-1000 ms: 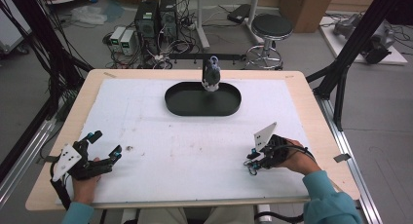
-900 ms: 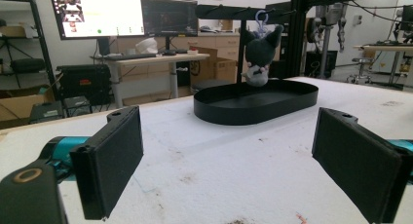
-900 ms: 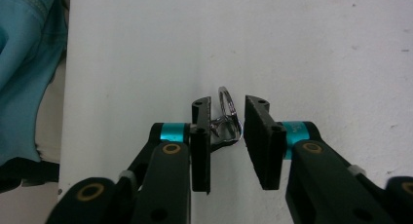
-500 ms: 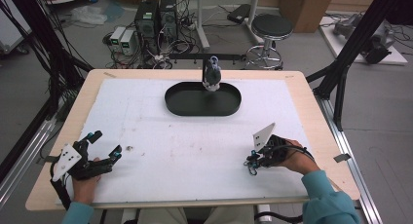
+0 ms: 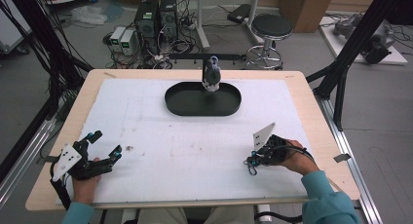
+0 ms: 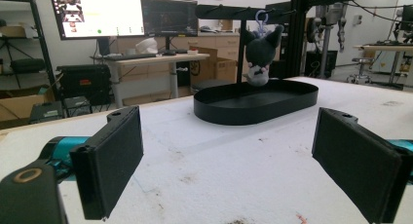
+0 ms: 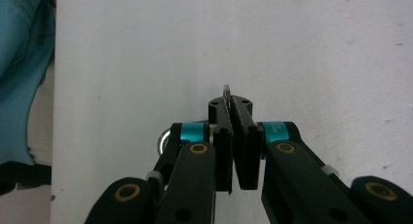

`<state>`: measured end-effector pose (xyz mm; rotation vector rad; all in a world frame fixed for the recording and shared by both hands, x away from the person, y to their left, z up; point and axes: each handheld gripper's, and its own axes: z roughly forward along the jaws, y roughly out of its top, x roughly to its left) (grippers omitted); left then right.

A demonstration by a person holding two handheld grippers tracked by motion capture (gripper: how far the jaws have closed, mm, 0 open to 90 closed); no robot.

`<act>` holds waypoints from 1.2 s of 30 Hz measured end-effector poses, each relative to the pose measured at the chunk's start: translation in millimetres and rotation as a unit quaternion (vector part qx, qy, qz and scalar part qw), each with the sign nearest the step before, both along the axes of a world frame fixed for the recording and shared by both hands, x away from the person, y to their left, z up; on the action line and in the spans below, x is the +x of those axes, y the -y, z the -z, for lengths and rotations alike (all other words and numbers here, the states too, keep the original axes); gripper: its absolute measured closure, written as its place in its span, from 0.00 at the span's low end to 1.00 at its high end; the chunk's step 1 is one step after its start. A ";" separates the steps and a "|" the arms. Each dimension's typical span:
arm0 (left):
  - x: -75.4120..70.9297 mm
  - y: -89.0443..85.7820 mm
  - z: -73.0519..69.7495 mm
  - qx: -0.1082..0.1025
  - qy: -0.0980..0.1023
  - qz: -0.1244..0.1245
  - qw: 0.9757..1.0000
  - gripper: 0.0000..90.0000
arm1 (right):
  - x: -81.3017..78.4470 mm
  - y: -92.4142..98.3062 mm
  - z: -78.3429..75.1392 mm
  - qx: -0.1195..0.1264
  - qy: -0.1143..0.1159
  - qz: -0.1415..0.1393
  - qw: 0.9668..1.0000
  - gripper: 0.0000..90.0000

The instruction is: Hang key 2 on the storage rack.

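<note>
A dark plush toy (image 5: 212, 74) (image 6: 259, 56) hangs by a ring from a black bar (image 5: 195, 56) over the far side of a black oval tray (image 5: 180, 104) (image 6: 234, 114). At the front left of the white mat, my left gripper (image 5: 106, 143) (image 6: 229, 160) rests open, jaws wide with nothing between them, aimed toward the tray. At the front right, my right gripper (image 5: 249, 161) (image 7: 233, 104) lies low on the mat. Its jaws have just been closing and now meet pad to pad. A small metal bit shows at their tips; I cannot tell whether it is held.
The white mat (image 5: 195, 146) covers a wooden table (image 5: 319, 131). Black frame posts (image 5: 350, 44) stand at both sides. A stool (image 5: 272, 27), computers and cables lie on the floor beyond the far edge.
The right gripper's jaws have drawn together a little. Both hands and the toy stay where they were.
</note>
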<state>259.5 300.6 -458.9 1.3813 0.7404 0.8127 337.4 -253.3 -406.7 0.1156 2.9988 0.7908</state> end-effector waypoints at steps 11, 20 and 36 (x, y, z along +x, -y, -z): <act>0.0 0.0 0.0 0.000 0.000 0.000 1.000 0.13 | 4.4 11.7 -16.7 0.102 -0.024 0.074 0.992 0.99; -0.1 0.0 0.0 0.001 0.001 0.000 1.000 0.13 | 8.7 18.4 -29.8 0.191 -0.034 0.125 0.973 0.98; -0.1 0.1 0.0 0.001 0.001 0.000 1.000 0.13 | 26.8 14.0 -64.1 0.301 0.004 0.190 0.935 0.99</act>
